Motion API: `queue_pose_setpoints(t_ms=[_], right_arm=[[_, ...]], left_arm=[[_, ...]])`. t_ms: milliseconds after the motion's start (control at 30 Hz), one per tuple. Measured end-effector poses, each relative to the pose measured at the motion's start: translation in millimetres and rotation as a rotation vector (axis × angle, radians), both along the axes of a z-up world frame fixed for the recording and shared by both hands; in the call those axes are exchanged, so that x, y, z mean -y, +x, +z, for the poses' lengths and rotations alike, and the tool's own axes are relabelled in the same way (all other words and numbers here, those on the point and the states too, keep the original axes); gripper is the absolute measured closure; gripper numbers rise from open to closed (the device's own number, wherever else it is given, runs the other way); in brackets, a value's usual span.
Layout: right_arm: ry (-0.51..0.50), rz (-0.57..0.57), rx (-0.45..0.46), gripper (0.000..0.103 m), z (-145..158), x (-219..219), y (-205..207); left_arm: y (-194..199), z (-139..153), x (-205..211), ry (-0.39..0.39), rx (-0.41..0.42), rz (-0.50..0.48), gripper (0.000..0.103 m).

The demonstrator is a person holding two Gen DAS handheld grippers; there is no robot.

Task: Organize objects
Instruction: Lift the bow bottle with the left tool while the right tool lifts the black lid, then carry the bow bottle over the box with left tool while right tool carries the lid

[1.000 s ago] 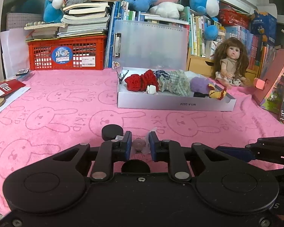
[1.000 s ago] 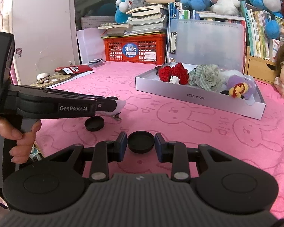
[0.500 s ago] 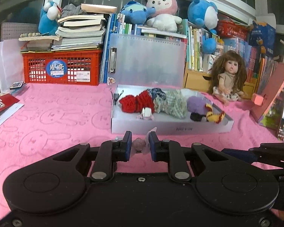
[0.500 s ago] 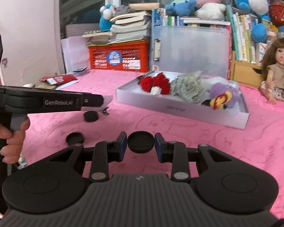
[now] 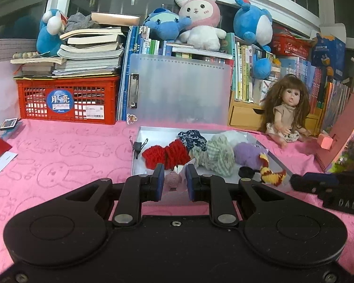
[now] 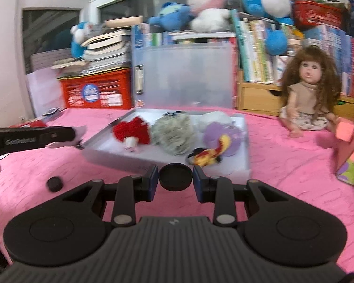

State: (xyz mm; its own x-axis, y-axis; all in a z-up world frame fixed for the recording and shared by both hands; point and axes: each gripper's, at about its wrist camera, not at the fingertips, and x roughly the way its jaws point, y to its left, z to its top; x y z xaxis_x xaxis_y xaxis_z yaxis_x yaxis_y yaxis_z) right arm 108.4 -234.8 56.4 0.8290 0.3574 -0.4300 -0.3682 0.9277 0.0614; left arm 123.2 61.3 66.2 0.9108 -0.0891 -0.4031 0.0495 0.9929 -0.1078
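left tongs (image 5: 173, 182): clamped, angled slightly down | right tongs (image 6: 175, 180): clamped, angled slightly down

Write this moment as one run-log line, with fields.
left gripper: shut on small pink hair clip | right gripper: shut on round black lid | target: open grey box

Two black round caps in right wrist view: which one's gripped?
The larger black round cap, clamped between the right gripper pads. The smaller black cap lies loose on the pink cloth, off to the left.
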Motion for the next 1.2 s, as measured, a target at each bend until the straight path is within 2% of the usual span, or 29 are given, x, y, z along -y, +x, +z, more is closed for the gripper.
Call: queue_pose_setpoints(t_ms=[200,367,700,1133,1200], right_arm=[[0.032,-0.062,-0.054,0.067,4,19,34],[0.029,-0.083,-0.086,0.067,-1,20,54],[-0.006,-0.087,-0.106,0.067,-7,12,74],[0.015,-0.087,-0.207,0.067,-21,7,105],[0.023,-0.087,-0.222,0.067,-23,5,109]], left_arm=[[29,1,0,-0.030,-0.030,-0.003,0.084],[48,-2,7,-0.026,-0.054,-0.008,0.084],[80,-13,11,-0.032,-0.106,-0.004,0.084],[117,-40,10,-0.049,-0.210,0.004,0.084],[123,-43,10,-0.046,-0.220,0.008,0.087]])
